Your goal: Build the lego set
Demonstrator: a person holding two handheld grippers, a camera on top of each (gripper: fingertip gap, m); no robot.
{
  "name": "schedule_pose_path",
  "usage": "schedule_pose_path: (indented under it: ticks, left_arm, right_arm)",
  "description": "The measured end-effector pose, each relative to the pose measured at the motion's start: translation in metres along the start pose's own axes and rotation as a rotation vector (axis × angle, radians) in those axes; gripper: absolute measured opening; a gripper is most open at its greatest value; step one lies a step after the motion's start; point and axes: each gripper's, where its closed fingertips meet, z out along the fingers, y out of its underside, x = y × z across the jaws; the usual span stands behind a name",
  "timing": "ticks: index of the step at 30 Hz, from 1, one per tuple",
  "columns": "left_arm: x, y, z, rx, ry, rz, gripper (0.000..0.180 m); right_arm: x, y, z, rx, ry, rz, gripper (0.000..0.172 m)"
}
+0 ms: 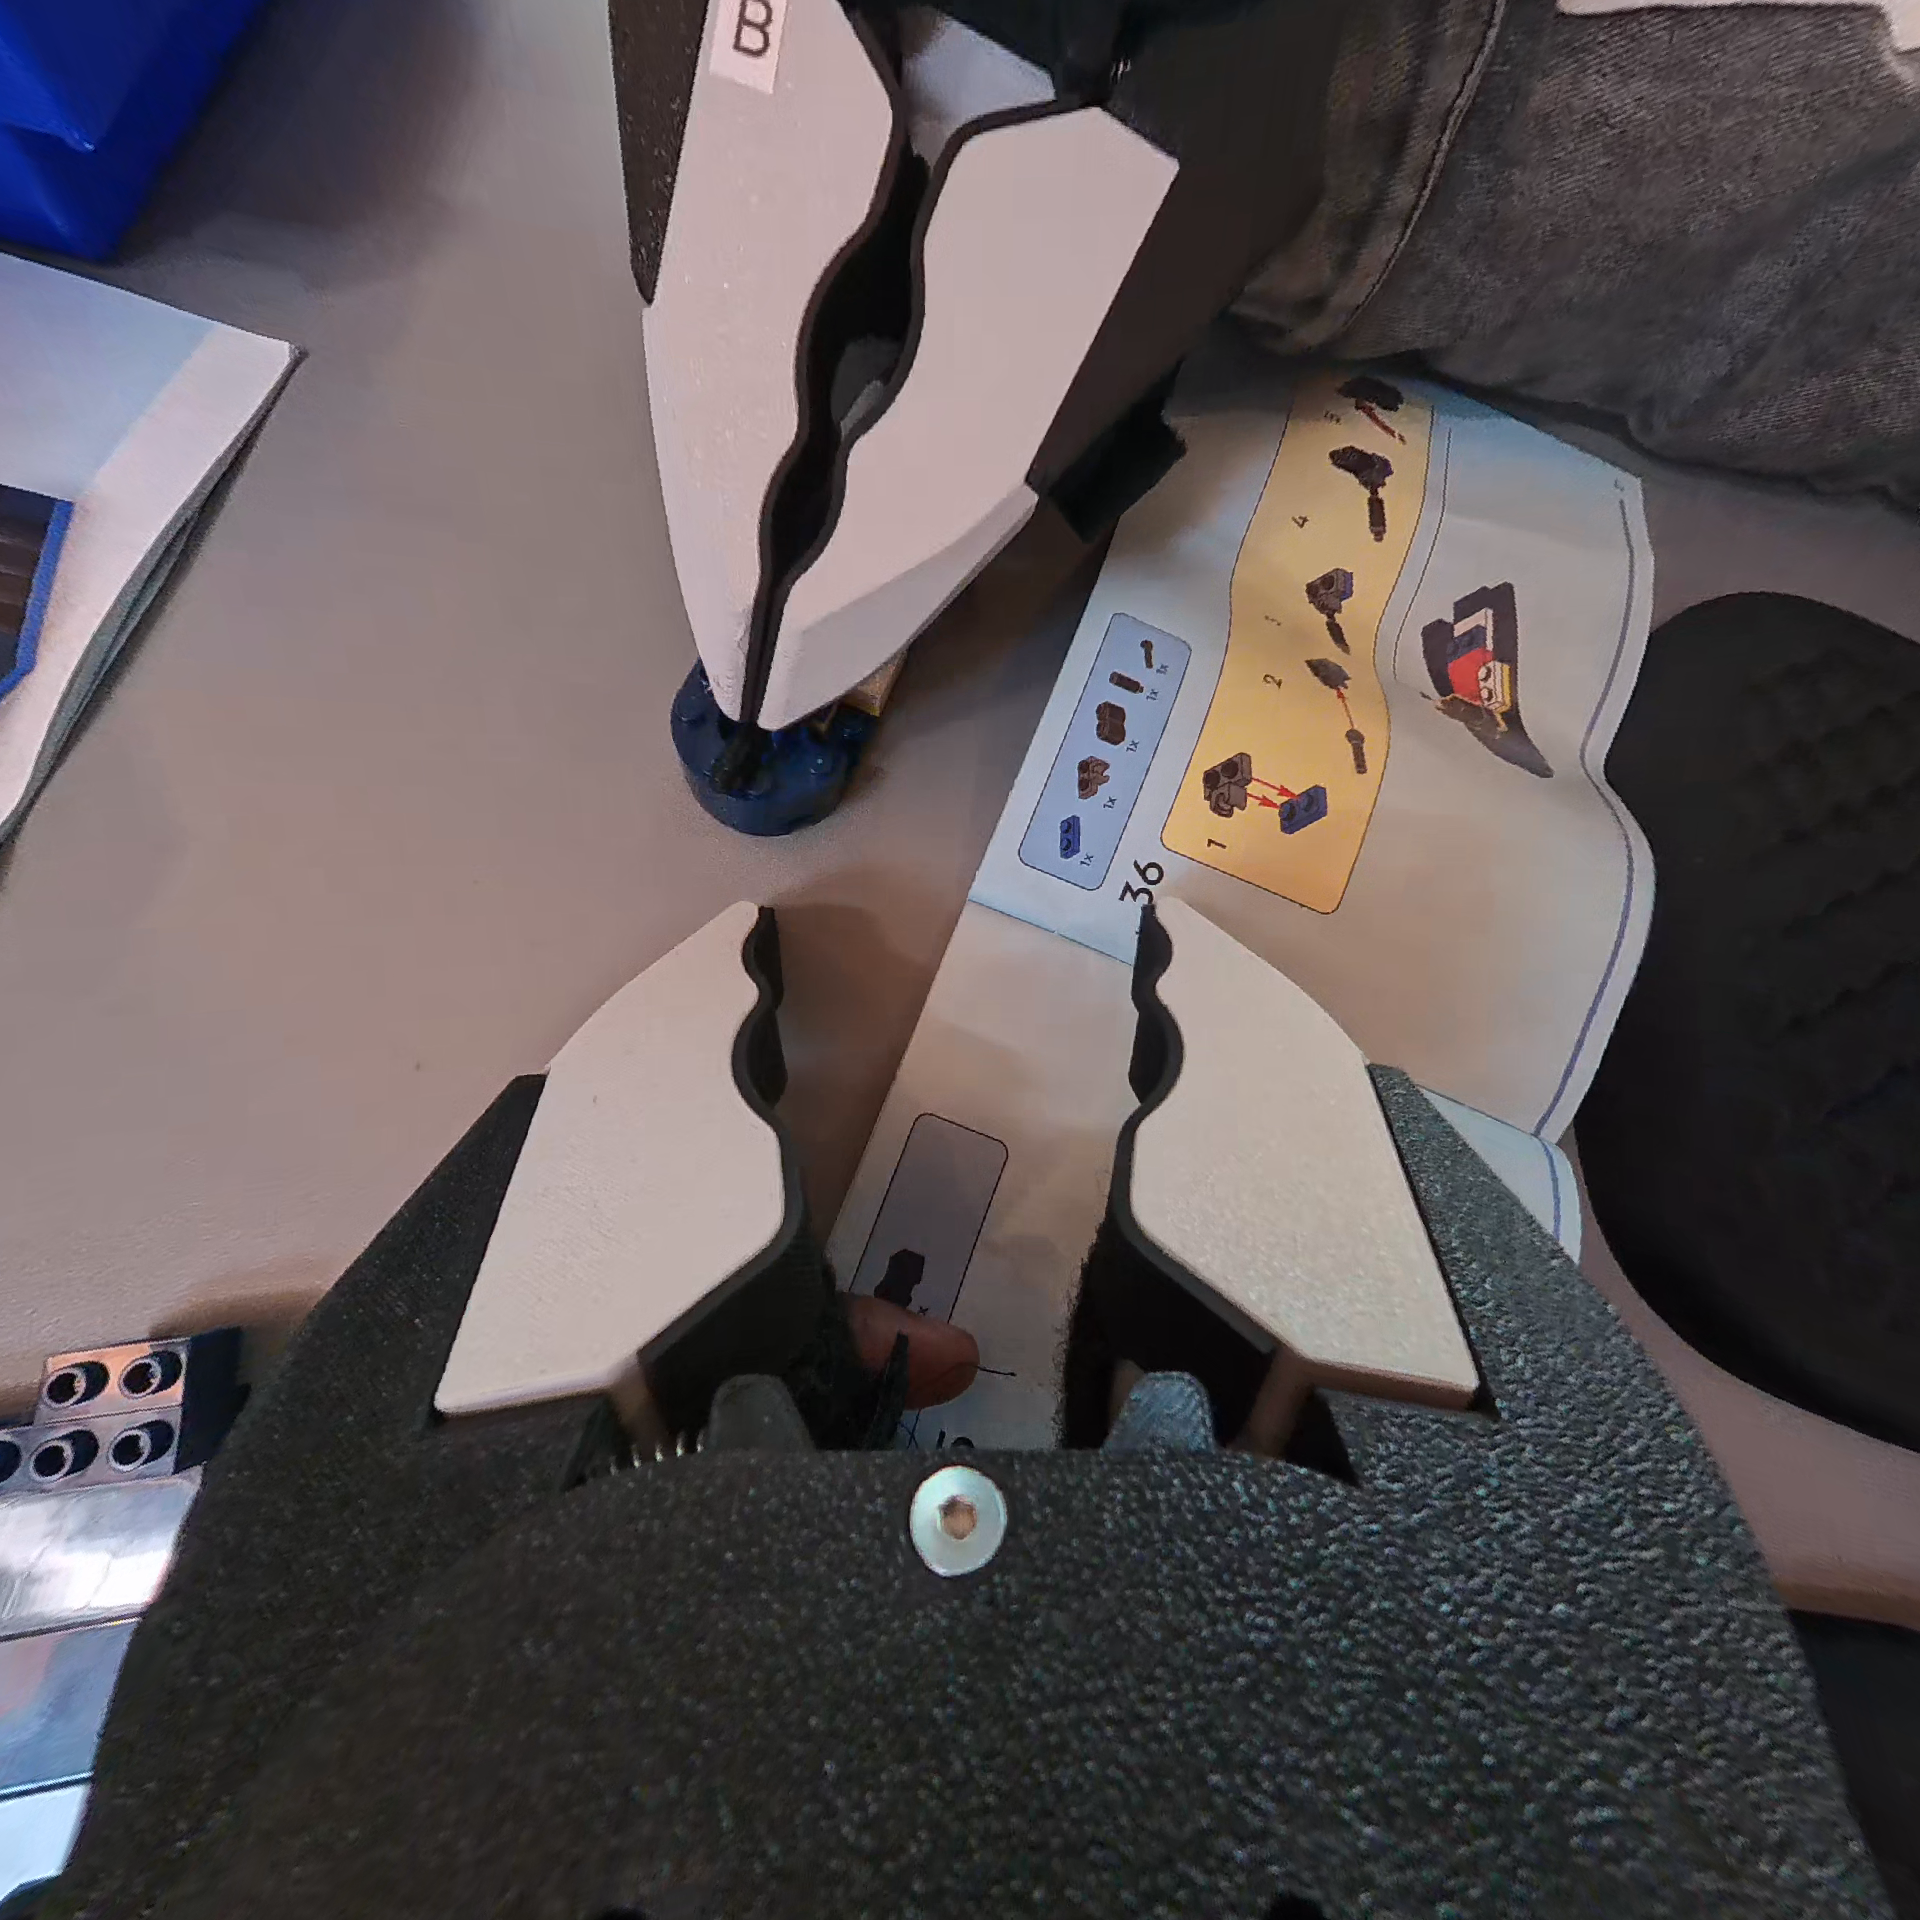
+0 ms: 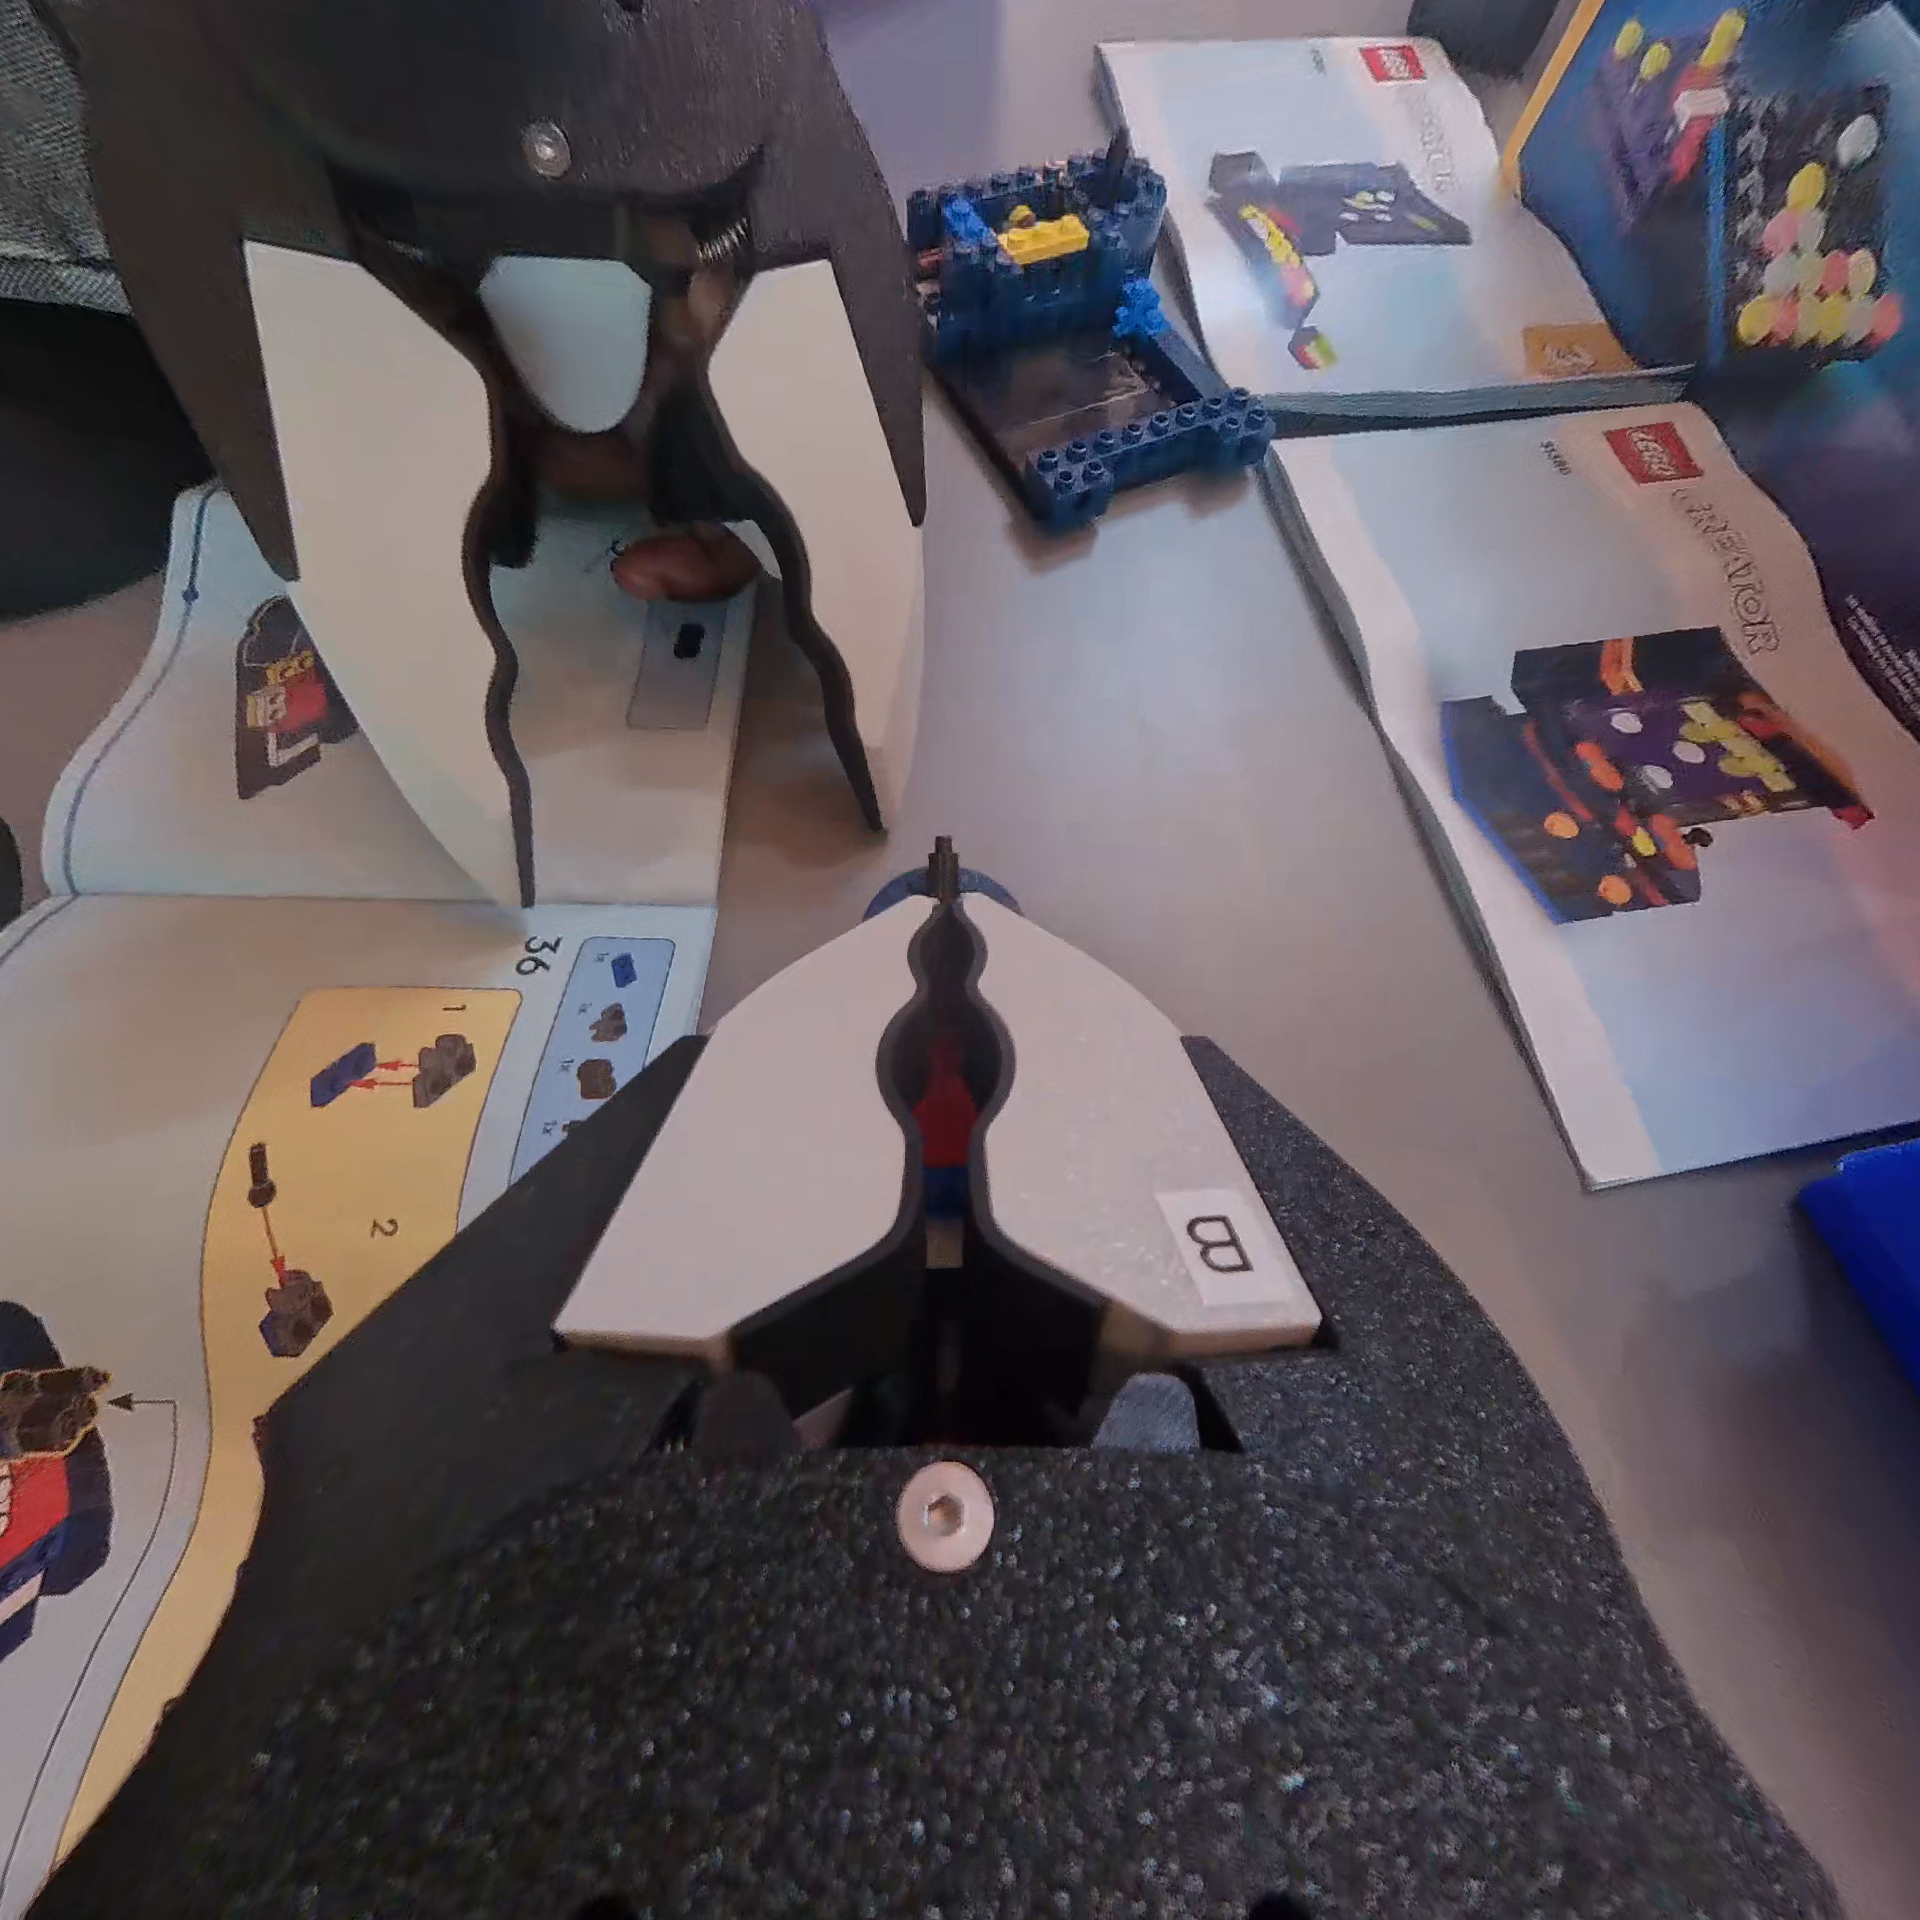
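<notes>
- Right tool (image 2: 943,906) pressed together, pinching a small black pin (image 2: 943,864) at the very tips, directly over a dark blue round piece (image 1: 764,774) on the grey surface (image 1: 364,831).
- Seen from the left wrist view, pin end down on the studs of the round piece at 12 o'clock, tool tips just above it.
- Left tool (image 1: 951,920) spread wide, nothing between the pads, hanging over the edge of an open instruction booklet (image 1: 1455,727).
- From the right wrist view: blue brick build (image 2: 1070,312) at 1 o'clock, closed booklets (image 2: 1610,779) at 2 to 3 o'clock, well apart from the pin.
</notes>
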Motion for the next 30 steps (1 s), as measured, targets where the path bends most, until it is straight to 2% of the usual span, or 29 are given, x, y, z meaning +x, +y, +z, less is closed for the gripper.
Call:
schedule_pose_path:
  ticks: [4, 7, 8, 11, 18, 23, 30]
  left_arm:
    - [0.000, 0.000, 0.000, 0.001, 0.005, -0.004, 0.066]
    - [0.000, 0.000, 0.000, 0.003, 0.007, -0.007, 0.066]
    - [0.000, 0.000, 0.000, 0.003, 0.008, -0.008, 0.066]
    - [0.000, 0.000, 0.000, 0.002, 0.007, -0.006, 0.066]
    - [0.000, 0.000, 0.000, 0.000, 0.002, 0.000, 0.066]
    - [0.000, 0.000, 0.000, 0.001, 0.003, -0.003, 0.065]
    - [0.000, 0.000, 0.000, 0.002, 0.005, -0.007, 0.065]
  right_arm:
    - [0.003, -0.005, -0.003, 0.038, 0.024, -0.018, 0.000]
    - [0.004, -0.027, -0.024, 0.221, 0.001, 0.013, 0.004]
    - [0.002, -0.026, -0.029, 0.222, -0.017, 0.020, 0.001]
    - [0.000, -0.001, -0.026, 0.099, -0.028, -0.021, 0.000]
    - [0.002, -0.007, -0.025, 0.141, -0.020, -0.017, 0.000]
    - [0.000, -0.001, -0.017, 0.075, -0.036, -0.021, 0.000]
    - [0.000, 0.000, -0.016, 0.067, -0.034, -0.012, 0.000]
